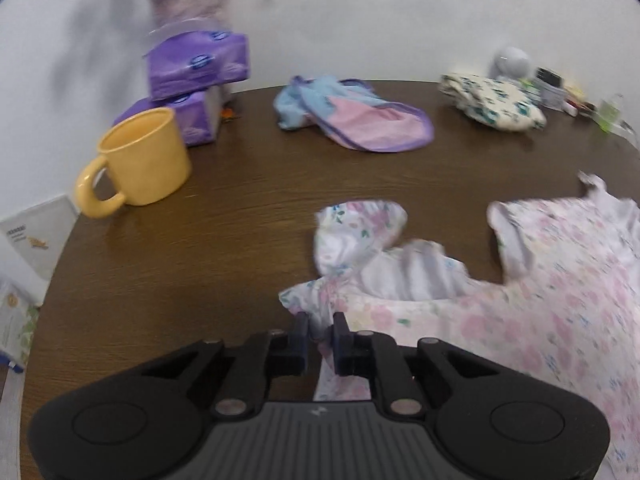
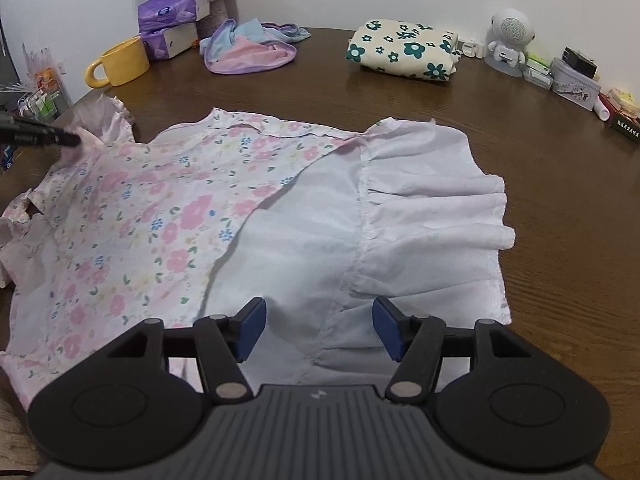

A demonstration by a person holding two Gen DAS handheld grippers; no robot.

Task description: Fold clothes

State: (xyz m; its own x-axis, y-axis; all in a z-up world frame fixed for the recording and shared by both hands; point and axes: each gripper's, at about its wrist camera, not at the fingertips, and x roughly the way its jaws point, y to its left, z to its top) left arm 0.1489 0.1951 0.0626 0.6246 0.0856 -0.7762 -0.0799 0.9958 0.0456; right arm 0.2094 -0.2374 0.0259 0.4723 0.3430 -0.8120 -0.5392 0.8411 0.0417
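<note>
- Two grippers work one floral dress, spread flat mid-table, its white ruffled skirt turned over toward 3 o'clock.
- Left gripper has its jaws nearly closed, pinching a ruffled sleeve edge at the dress's 9 o'clock side.
- Thin cotton looks light, limp and wrinkle-prone; seams, hems and sleeve ruffles seem the surest holds.
- Right gripper hangs over the white skirt with jaws well apart, gripping nothing.
- Bare table lies at 3 o'clock; yellow mug, pastel garment and folded flower-print cloth crowd 12 o'clock.
</note>
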